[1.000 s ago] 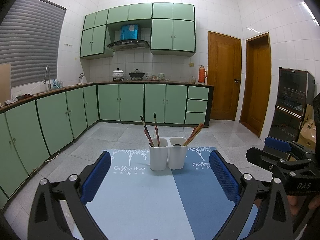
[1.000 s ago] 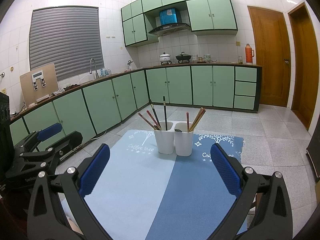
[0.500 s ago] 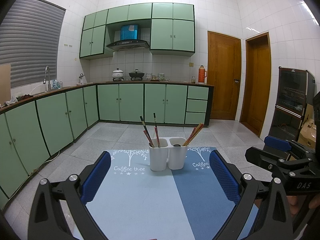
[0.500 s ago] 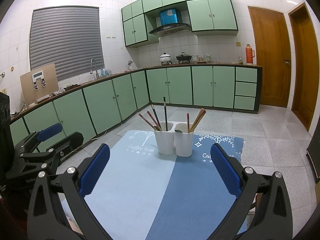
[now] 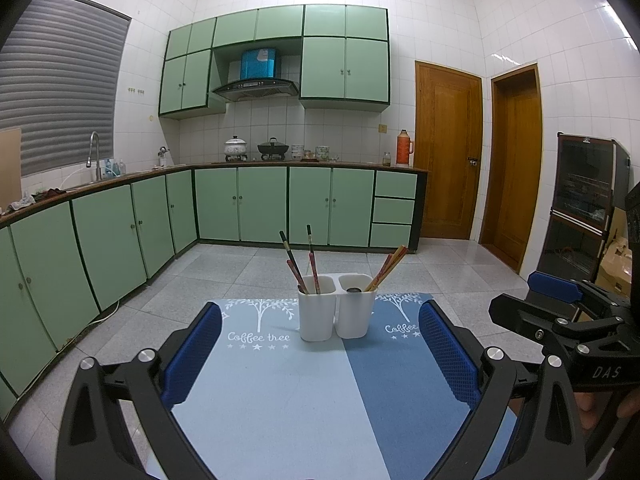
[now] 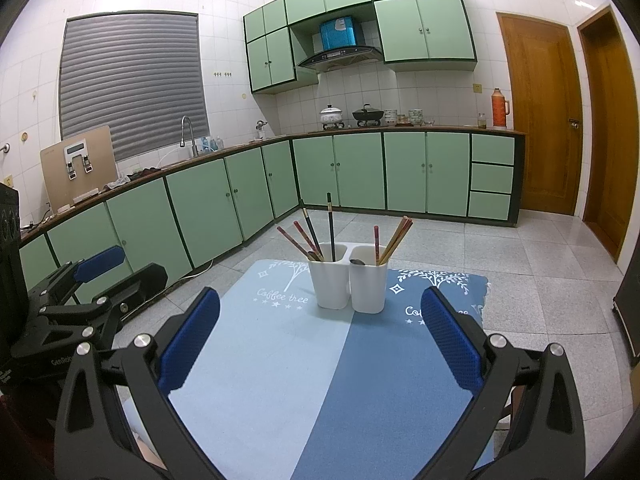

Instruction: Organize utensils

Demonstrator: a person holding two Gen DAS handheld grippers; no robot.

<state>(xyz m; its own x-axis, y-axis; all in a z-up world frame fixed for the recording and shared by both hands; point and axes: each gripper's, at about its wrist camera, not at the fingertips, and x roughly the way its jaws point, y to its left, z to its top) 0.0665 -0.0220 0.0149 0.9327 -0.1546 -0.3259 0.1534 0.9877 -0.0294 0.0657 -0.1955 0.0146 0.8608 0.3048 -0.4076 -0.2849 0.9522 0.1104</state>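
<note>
A white two-cup utensil holder (image 5: 336,308) (image 6: 350,282) stands at the far end of a blue two-tone mat (image 5: 280,392) (image 6: 288,368). Its left cup holds dark and red chopsticks (image 5: 298,264) (image 6: 316,236). Its right cup holds orange and red chopsticks (image 5: 390,266) (image 6: 394,240) and a dark spoon end (image 6: 357,261). My left gripper (image 5: 320,348) is open and empty, well short of the holder. My right gripper (image 6: 320,344) is open and empty too, equally short of it. Each gripper shows at the edge of the other's view.
The mat lies on a small table over a grey tiled floor (image 5: 224,272). Green cabinets (image 5: 260,204) line the back and left walls. Two wooden doors (image 5: 448,152) are at the right, with a dark cabinet (image 5: 580,208) beside them.
</note>
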